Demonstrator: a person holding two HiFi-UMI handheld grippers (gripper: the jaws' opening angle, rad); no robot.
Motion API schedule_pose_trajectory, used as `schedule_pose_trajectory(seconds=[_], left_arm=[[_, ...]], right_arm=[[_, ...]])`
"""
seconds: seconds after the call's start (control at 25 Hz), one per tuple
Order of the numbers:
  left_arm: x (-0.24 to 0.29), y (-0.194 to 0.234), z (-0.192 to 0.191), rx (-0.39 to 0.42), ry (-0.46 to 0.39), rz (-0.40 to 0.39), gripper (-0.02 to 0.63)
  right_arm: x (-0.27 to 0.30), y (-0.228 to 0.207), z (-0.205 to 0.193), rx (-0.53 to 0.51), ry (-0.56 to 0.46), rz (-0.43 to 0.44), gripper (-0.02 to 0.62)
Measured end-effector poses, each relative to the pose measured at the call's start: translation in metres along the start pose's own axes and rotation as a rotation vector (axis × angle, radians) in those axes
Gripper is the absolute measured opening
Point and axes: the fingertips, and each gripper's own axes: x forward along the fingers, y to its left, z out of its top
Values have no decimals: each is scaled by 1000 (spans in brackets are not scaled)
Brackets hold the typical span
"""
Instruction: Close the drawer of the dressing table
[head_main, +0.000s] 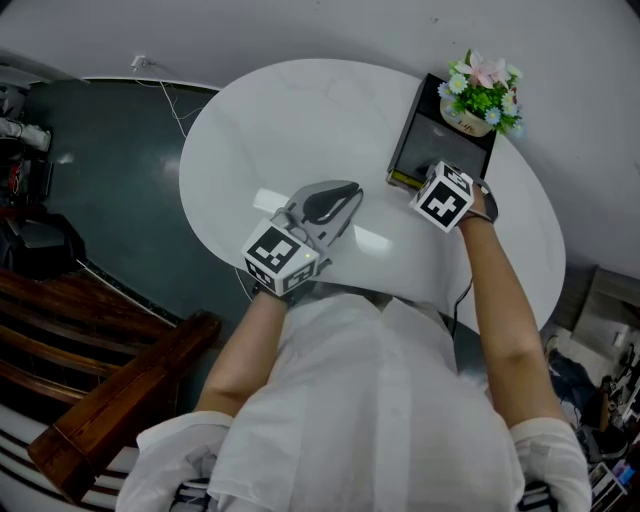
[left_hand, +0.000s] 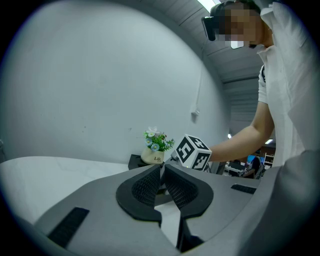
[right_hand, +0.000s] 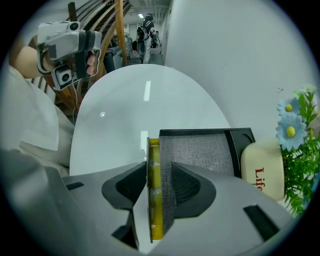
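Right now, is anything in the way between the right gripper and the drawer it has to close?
No, nothing visible is. The drawer's yellow front already stands between the open jaws of the right gripper. The flower pot sits at the far end, not in between.

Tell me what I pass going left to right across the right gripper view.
Left claw held up in a hand → yellow strip along the box's edge, standing between the right claw's jaws → grey fabric top of the black box → cream flower pot.
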Motion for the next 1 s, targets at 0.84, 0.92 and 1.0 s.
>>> schedule_pose_trajectory(seconds=[0.84,0.92,1.0], left_arm=[[-1,6,6,0,-13,-7,20],[-2,5,7,2,-13,-8,20],[-3,5,7,3,-13,-5,20]], right_arm=[[0,-6,-1,-12,20,-52,78],[-1,-6,0,-11,13,-55,78],[-1,-6,0,-8,12,-57,80]])
